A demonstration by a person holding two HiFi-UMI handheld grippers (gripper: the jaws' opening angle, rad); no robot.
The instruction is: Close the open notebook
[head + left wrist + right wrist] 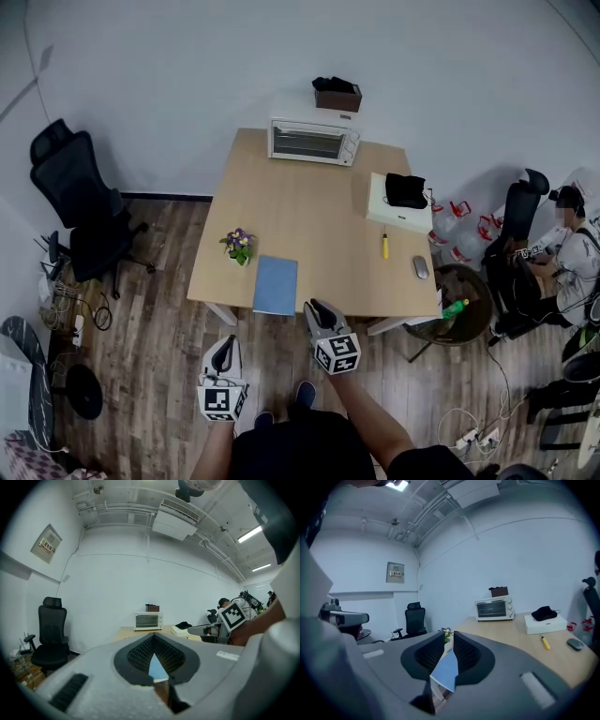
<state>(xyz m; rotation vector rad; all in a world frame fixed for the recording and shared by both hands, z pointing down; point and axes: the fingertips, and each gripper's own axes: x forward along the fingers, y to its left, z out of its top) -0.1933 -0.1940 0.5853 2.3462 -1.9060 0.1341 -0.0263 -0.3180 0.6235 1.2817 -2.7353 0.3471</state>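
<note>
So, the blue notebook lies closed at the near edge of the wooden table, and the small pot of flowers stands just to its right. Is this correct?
Not quite. The small pot of flowers stands just to the left of the blue notebook, not to its right, as the head view shows. The notebook does lie closed at the near edge of the wooden table.

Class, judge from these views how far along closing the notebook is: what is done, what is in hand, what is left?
Done: the blue notebook lies flat near the front edge of the table, cover down and no pages showing. In hand: nothing. The left gripper and right gripper are both empty and clear of the notebook. Left: seemingly nothing more to close.
</note>
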